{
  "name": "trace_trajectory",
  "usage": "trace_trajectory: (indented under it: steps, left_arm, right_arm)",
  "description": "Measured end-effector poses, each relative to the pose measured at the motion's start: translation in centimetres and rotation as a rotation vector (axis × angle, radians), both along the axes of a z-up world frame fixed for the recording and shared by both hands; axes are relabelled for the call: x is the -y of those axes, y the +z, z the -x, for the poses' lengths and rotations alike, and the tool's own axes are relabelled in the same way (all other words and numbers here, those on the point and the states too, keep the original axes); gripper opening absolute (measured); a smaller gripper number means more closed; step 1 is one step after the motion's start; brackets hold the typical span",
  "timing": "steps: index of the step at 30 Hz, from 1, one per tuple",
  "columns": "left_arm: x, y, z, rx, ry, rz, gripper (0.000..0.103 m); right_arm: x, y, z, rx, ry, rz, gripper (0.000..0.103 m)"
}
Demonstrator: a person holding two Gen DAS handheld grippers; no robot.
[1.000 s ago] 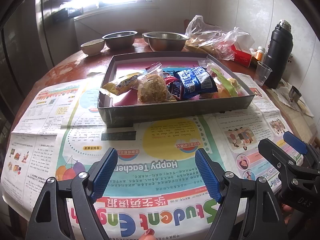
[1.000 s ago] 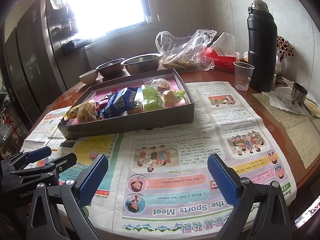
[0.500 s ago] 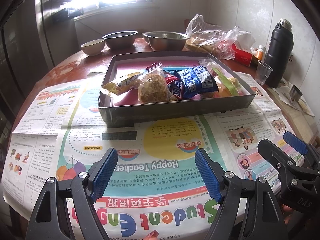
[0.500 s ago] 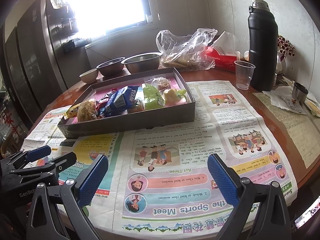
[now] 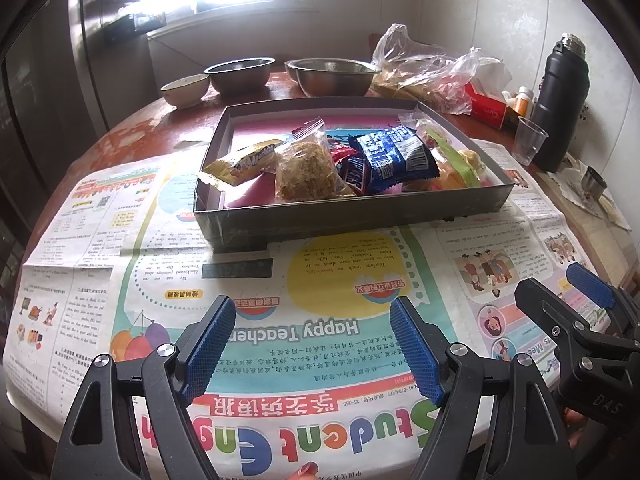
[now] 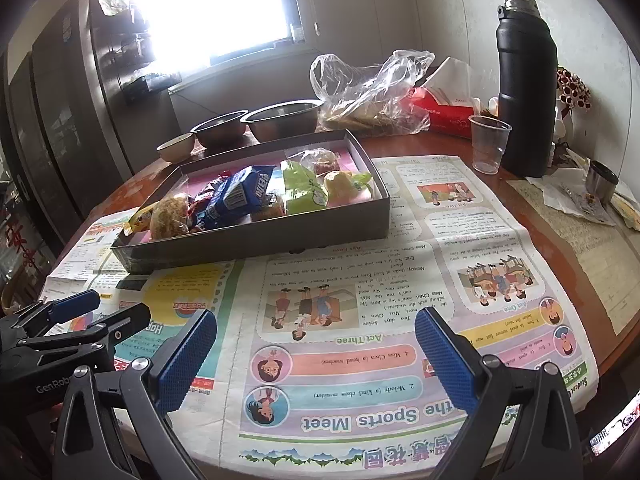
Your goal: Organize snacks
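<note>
Nothing moved since earlier; left claw (image 5: 310,344) and right claw (image 6: 316,356) both gape empty, shallow grey cardboard snack tray (image 5: 360,216) straight ahead, nearer left.

Shallow dark box (image 5: 352,216) sits on newspaper, pink lining showing at its bare end. Inside, packets lie heaped along near wall: yellow wrapper (image 5: 244,162), clear bag of brown crumbly cake (image 5: 306,174), blue packet (image 5: 394,156), green packet (image 6: 302,188).

Black flask (image 6: 526,80) beside plastic cup (image 6: 489,142); two steel bowls (image 5: 332,76) behind, newspaper (image 5: 320,320) spread underneath.
</note>
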State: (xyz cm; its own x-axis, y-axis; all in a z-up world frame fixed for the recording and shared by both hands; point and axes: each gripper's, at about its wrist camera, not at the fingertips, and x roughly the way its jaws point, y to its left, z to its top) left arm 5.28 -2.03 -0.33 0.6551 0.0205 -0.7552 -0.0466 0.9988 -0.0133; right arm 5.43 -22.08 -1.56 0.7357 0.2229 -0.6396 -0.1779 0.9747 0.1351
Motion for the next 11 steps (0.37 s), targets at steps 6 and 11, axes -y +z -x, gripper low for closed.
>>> trace_trajectory:
  steps: [6,11]
  left_arm:
    - [0.15,-0.11,-0.09,0.001,0.001,-0.030,0.081]
    - [-0.70,0.18,-0.35,0.016,-0.002,-0.006,0.081]
  right_arm:
    - [0.08,-0.19,-0.19,-0.006,-0.001,-0.002,0.100]
    - [0.24,-0.44,-0.49,-0.012,0.001,-0.005,0.100]
